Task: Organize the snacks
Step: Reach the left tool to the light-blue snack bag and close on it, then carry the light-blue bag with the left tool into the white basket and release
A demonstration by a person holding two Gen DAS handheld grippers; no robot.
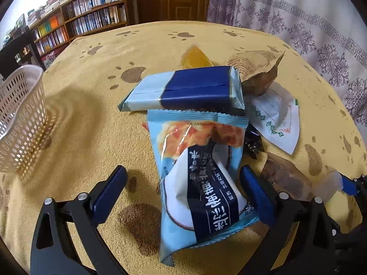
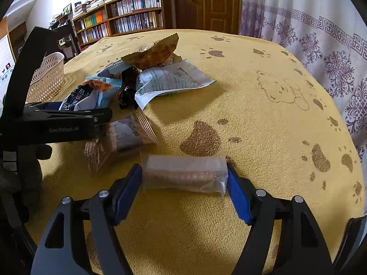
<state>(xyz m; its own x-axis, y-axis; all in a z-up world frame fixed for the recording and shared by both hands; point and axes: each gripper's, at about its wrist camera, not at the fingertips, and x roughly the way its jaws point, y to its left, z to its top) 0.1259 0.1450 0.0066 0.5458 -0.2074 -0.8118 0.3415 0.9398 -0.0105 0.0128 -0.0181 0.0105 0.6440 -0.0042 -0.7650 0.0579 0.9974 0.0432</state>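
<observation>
A pile of snacks lies on the yellow paw-print cloth. My left gripper is open around a light-blue packet with a pastry picture; its left finger stands clear of the packet and its right finger is close to the packet's edge. Behind it lies a dark-blue and pale-blue bar. In the right wrist view, my right gripper has both blue pads against the ends of a clear packet of brown biscuits, low over the cloth. The same light-blue packet shows at left.
A white perforated basket stands at the left edge of the table. The pile also holds a white packet with green print, a brown crinkled bag, a black candy and a brownish see-through packet. Bookshelves and a curtain stand behind.
</observation>
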